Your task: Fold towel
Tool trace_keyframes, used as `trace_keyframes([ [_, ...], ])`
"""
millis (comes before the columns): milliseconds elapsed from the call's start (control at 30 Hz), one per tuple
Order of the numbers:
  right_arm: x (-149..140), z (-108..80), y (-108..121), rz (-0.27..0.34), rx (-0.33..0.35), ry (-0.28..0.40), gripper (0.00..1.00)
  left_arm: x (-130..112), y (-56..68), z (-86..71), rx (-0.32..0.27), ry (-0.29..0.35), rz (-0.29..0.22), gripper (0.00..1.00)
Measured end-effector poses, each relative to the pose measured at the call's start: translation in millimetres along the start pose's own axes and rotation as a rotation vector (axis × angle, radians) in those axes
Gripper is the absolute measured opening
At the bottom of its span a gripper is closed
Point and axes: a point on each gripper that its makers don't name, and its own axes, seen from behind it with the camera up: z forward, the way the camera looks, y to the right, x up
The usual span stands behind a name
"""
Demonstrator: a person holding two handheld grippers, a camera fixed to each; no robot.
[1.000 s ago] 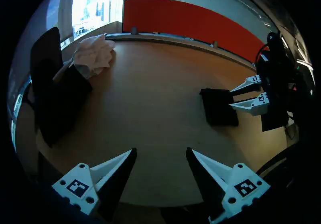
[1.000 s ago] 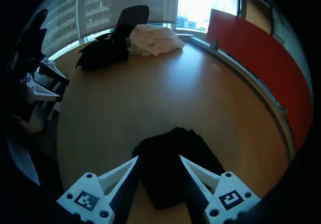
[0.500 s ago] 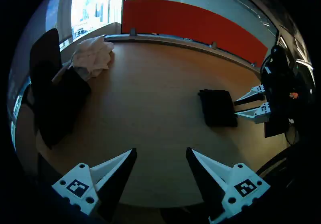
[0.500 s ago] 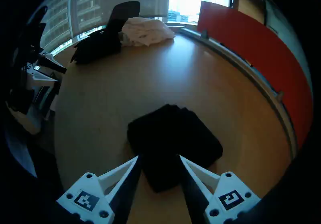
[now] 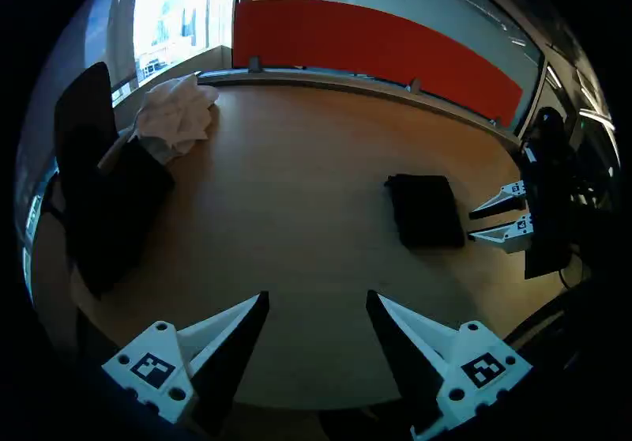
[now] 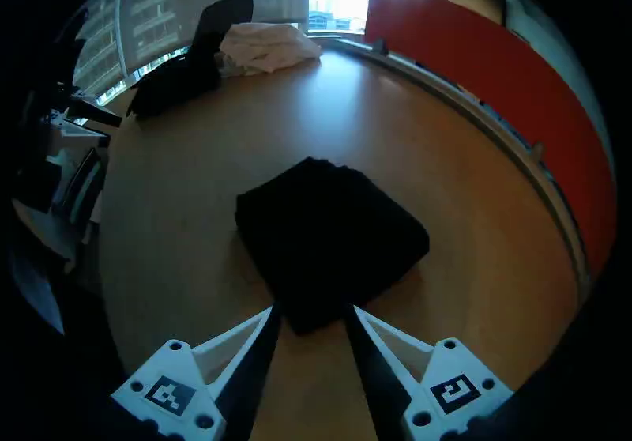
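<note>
Nearest me in the right gripper view, the right gripper [image 6: 310, 314] has its fingers spread, and the near corner of the black towel [image 6: 332, 235] sits in the gap between the tips. From here I cannot tell whether either finger touches it. The towel lies flat on the wooden table [image 6: 182, 228] as a compact, squared-off bundle, so I judge the folding done or one fold short of it. Next I would either lift clear or pinch that corner cleanly without dragging the layers apart. The left gripper [image 5: 316, 295] is also spread, holding nothing, over bare table [image 5: 300, 172] well apart from the work. Its view gives me the side-on check: the right gripper [image 5: 472, 226] is just beside the towel [image 5: 423, 210], seemingly with a sliver of wood between. Farther off lie a white cloth heap [image 5: 174, 113], a dark bundle [image 5: 110, 196] beside it and the red panel [image 5: 371, 42] along the back.
</note>
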Motion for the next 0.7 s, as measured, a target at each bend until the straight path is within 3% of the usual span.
trace_keyframes([
  [467,-29.2,16.1,-7.7,0.043,-0.008,-0.034,0.60,0.3,-0.4,-0.9,0.002,0.000,0.001,0.91],
  [700,-33.8,20.7,-8.6,0.056,-0.012,-0.041,0.52,-0.7,-1.6,-0.7,0.002,-0.003,0.003,0.91],
])
